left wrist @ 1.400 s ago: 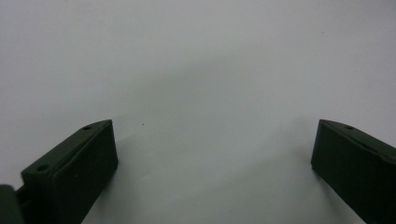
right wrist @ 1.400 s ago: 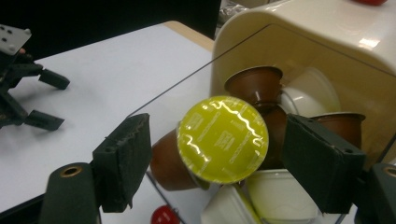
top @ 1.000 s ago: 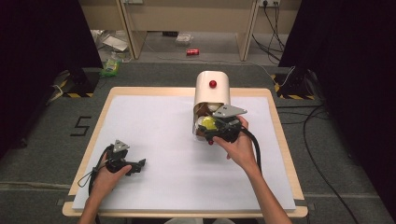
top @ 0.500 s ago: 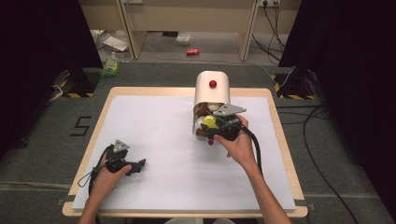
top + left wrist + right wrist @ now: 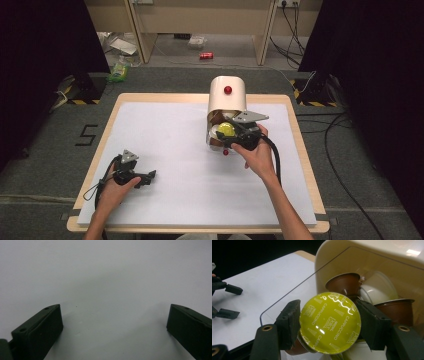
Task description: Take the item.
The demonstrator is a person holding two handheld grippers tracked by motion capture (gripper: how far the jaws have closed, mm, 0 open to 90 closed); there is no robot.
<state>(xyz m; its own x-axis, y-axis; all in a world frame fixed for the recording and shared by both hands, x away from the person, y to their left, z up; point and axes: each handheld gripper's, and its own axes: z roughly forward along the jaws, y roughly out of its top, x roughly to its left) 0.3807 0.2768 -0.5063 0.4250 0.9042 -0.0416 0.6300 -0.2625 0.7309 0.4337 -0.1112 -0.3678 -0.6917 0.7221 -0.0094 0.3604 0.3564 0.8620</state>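
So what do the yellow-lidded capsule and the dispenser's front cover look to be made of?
Capsule: glossy yellow foil lid, judging by sharp highlights and printed lettering; brown body looks like smooth plastic. Right gripper is shut on it. Dispenser: cream glossy plastic, probably. Front cover: clear plastic or acrylic, only its edge showing.

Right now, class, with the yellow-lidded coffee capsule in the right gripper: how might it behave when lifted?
The capsule probably weighs little. Its glossy foil lid may dent. Its round rim between the right gripper jaws could slip or twist.
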